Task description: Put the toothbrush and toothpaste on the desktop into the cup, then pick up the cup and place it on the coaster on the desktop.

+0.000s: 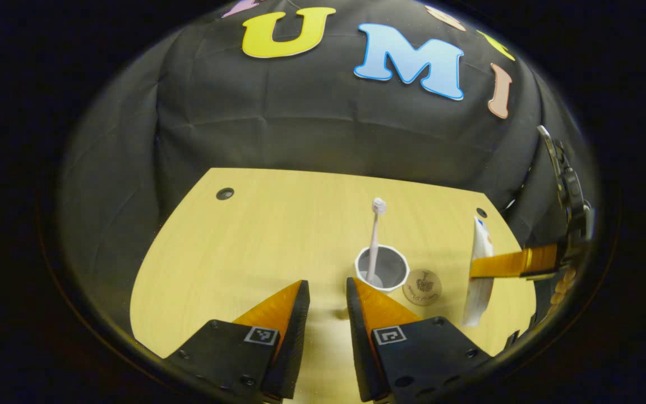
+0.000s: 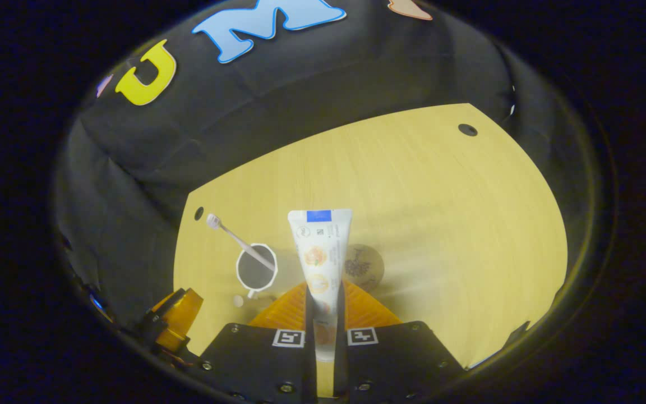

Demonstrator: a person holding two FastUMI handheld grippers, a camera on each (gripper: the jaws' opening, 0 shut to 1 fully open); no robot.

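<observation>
Toothbrush [image 1: 376, 238] already standing in the cup [image 1: 382, 269], coaster [image 1: 421, 287] just beside, mid-bench. Right claw [image 2: 323, 306] pinching the toothpaste tube [image 2: 320, 252] aloft; left claw [image 1: 327, 297] spread, holding nothing. Could tip the cup (light, top-heavy) if lowered off-centre.

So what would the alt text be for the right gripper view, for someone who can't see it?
The right gripper is shut on a toothpaste tube, held up above a wooden desk. Beyond it to the left a cup holds a toothbrush, and a round coaster lies partly behind the tube.
</observation>
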